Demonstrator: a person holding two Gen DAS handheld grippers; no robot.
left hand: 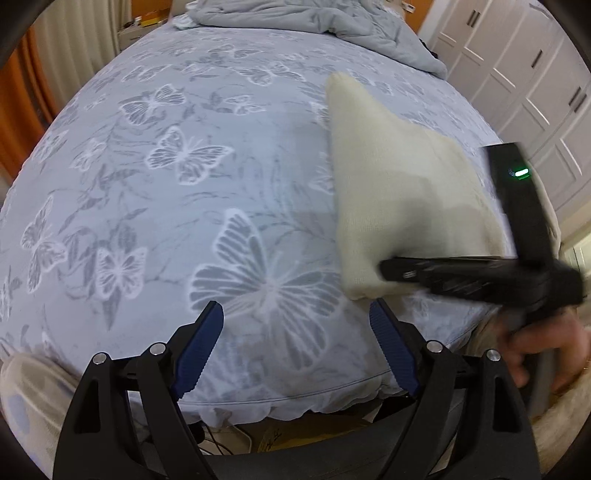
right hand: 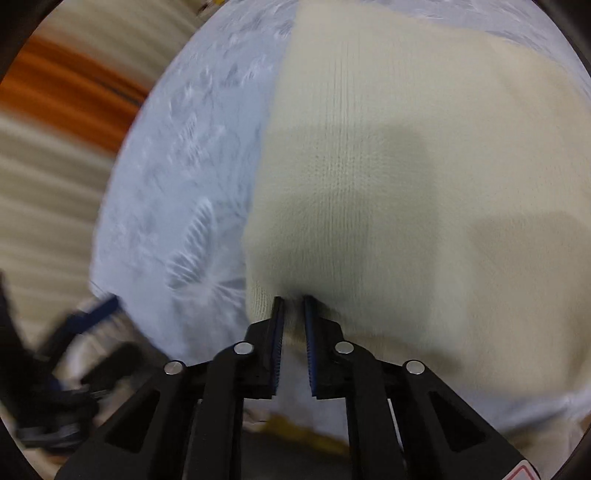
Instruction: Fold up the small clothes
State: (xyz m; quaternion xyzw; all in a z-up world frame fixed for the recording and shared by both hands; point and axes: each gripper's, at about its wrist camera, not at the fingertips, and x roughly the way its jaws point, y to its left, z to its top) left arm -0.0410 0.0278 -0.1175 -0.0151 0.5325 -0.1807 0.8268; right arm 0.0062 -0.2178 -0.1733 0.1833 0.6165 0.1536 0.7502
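A cream knitted garment (left hand: 399,192) lies folded on the butterfly-print bedsheet (left hand: 184,184), toward the bed's right side. Your right gripper (right hand: 293,306) has its jaws nearly together, pinching the garment's near edge. Your left gripper (left hand: 295,325) hangs over the sheet just left of the garment's near corner, jaws spread wide with nothing between them. A rumpled grey blanket (left hand: 314,29) lies beyond the garment, at the bed's far end.

No readable text anywhere (both views checked).
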